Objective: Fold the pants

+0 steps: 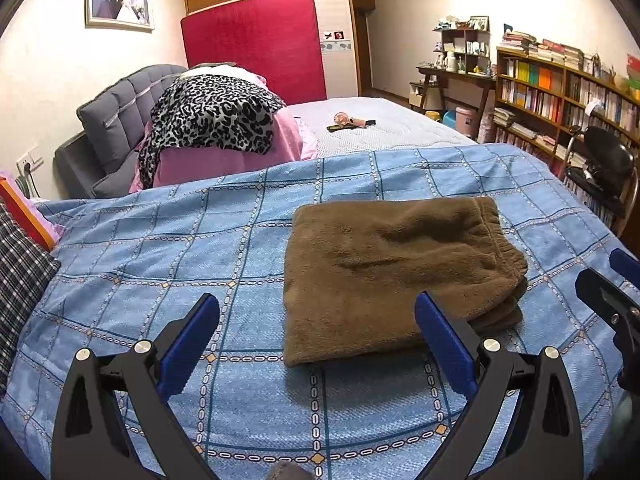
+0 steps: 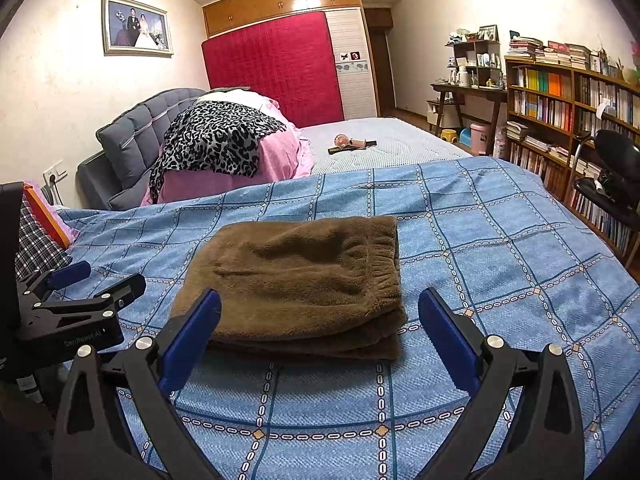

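The brown fleece pants [image 1: 400, 276] lie folded into a thick rectangle on the blue checked blanket [image 1: 160, 264], waistband elastic toward the right. My left gripper [image 1: 316, 308] is open just in front of the pants' near edge, its right finger over the near right corner, holding nothing. In the right wrist view the folded pants [image 2: 304, 280] sit straight ahead, stacked layers showing at the near edge. My right gripper [image 2: 320, 300] is open, fingers either side of that edge, empty. Each gripper shows in the other's view: the right gripper [image 1: 604, 276] at the far right, the left gripper [image 2: 100, 280] at the left.
Pink bedding under a leopard-print cloth [image 1: 216, 120] is piled against a grey headboard [image 1: 120, 120] at the back left. A small fan [image 1: 344, 120] lies on the bare mattress. Bookshelves [image 1: 560, 96] and a black chair [image 1: 604, 168] line the right. Plaid fabric [image 1: 20, 264] lies at left.
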A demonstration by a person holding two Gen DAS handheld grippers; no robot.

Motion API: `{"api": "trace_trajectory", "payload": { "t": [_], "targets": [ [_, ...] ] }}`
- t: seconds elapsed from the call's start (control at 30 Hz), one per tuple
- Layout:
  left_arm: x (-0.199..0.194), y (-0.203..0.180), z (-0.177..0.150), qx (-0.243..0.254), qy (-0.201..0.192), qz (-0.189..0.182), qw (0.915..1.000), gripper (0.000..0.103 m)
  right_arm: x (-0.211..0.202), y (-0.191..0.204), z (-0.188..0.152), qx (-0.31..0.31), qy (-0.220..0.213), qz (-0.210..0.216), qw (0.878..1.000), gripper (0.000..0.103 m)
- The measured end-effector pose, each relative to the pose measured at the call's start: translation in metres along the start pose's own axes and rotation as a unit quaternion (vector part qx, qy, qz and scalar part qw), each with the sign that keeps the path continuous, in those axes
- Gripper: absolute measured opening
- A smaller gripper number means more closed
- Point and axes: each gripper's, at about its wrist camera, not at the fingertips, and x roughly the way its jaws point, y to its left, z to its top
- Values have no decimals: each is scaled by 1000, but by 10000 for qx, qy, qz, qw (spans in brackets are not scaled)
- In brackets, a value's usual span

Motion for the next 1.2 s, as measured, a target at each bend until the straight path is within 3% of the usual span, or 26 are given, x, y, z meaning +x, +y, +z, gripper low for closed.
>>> {"api": "trace_trajectory", "payload": {
  "t": [0.33,1.2],
  "targets": [
    [3,-6,-4,97,166,114,9997,97,2,4,-4,-102,31,-39,9999,100],
    [6,-9,-5,99,254,-163,9995,97,8,12,-3,-262,41,-110,9996,100]
  ]
}}
